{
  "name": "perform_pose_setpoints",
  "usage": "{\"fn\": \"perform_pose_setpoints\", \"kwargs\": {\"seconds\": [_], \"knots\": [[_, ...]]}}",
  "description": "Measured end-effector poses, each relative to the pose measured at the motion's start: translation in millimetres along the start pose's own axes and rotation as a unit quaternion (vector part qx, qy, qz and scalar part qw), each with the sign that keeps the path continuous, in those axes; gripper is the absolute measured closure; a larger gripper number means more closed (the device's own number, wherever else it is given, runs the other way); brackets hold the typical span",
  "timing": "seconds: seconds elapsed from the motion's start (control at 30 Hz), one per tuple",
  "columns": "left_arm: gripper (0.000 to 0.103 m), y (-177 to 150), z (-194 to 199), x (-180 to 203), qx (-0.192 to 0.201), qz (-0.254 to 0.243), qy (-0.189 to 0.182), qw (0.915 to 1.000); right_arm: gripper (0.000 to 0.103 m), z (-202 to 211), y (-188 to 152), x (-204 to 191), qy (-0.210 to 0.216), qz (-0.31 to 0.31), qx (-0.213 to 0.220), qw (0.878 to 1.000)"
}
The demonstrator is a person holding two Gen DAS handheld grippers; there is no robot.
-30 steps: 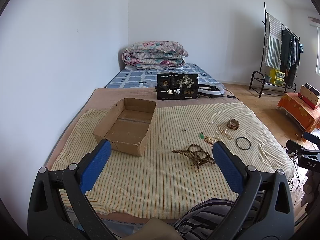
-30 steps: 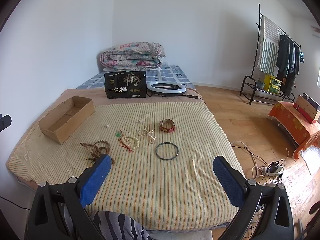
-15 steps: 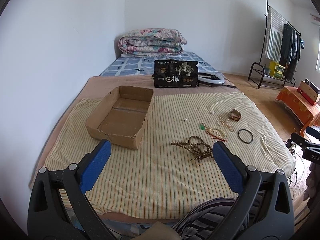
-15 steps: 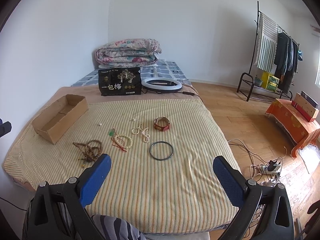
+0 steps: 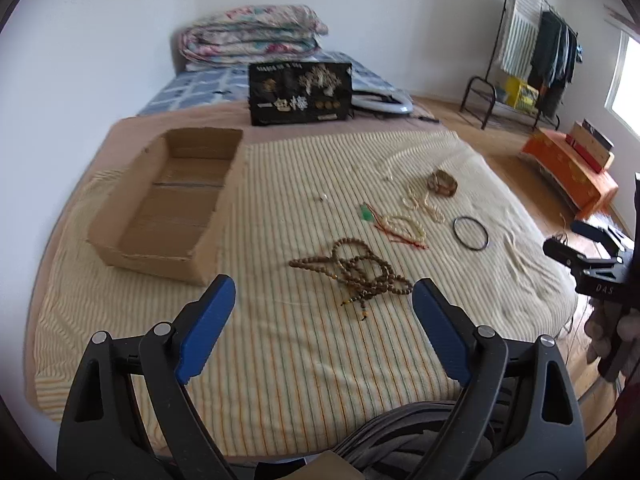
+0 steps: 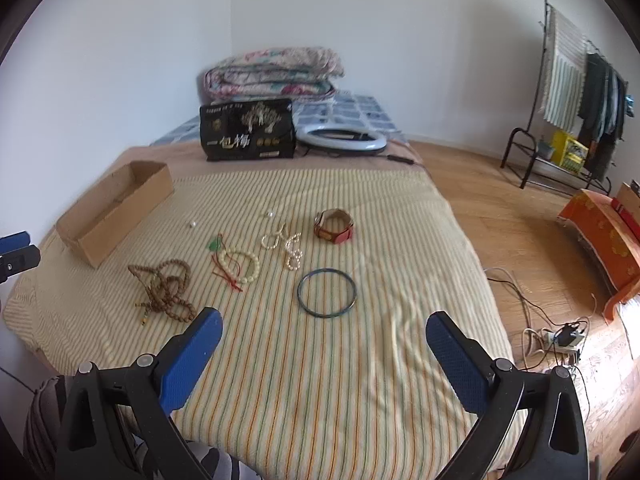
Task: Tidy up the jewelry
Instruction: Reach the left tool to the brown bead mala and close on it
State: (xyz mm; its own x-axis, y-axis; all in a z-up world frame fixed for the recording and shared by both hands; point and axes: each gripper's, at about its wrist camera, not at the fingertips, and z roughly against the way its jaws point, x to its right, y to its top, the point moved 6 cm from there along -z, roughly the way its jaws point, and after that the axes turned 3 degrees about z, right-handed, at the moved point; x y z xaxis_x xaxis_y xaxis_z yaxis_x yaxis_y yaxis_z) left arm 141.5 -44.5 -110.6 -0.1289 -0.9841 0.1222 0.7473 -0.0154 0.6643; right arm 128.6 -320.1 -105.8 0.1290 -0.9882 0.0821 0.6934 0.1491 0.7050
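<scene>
Left wrist view: the left gripper [image 5: 323, 300] hangs above the striped bed cover [image 5: 280, 340], fingers spread but just closing slightly, nothing between them; the brown bead necklace [image 5: 356, 270] lies just ahead, the cardboard box [image 5: 168, 208] farther left.

Right wrist view: the right gripper [image 6: 322, 334] has fingers spread, empty, near the dark bangle [image 6: 327, 292].

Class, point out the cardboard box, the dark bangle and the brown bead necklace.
cardboard box [image 5: 168, 204], left wrist view, on its bare floor.
dark bangle [image 6: 301, 298], right wrist view, on its left rim.
brown bead necklace [image 6: 170, 294], right wrist view, on the tangled middle strands.
</scene>
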Motion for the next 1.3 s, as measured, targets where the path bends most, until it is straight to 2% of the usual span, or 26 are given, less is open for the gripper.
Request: {"fn": "perform_pose_setpoints", "kwargs": {"seconds": [0.13,0.37,0.43,0.8,1.0,1.3], "knots": [[0.021,1,-33,1,-0.033,-0.006,-0.004,0.9994,0.0,-28,2,0,0.014,0.015,-0.022,1.0],[0.021,-11,-77,11,-0.09,0.016,-0.051,0.9945,0.0,-77,3,9,0.024,0.026,-0.049,0.998],[0.021,-14,-86,15,-0.103,0.02,-0.058,0.9928,0.0,-90,0,15,0.015,0.028,-0.058,0.998],[0.021,-20,-142,41,-0.15,0.004,-0.061,0.9869,0.0,-126,-9,40,0.024,-0.002,-0.075,0.997],[0.021,-20,-166,35,-0.166,0.011,-0.043,0.9851,0.0,-146,-11,32,0.039,0.015,-0.091,0.995],[0.021,-17,-181,34,-0.159,0.003,-0.035,0.9867,0.0,-177,-11,15,0.041,0.042,-0.118,0.991]]}}
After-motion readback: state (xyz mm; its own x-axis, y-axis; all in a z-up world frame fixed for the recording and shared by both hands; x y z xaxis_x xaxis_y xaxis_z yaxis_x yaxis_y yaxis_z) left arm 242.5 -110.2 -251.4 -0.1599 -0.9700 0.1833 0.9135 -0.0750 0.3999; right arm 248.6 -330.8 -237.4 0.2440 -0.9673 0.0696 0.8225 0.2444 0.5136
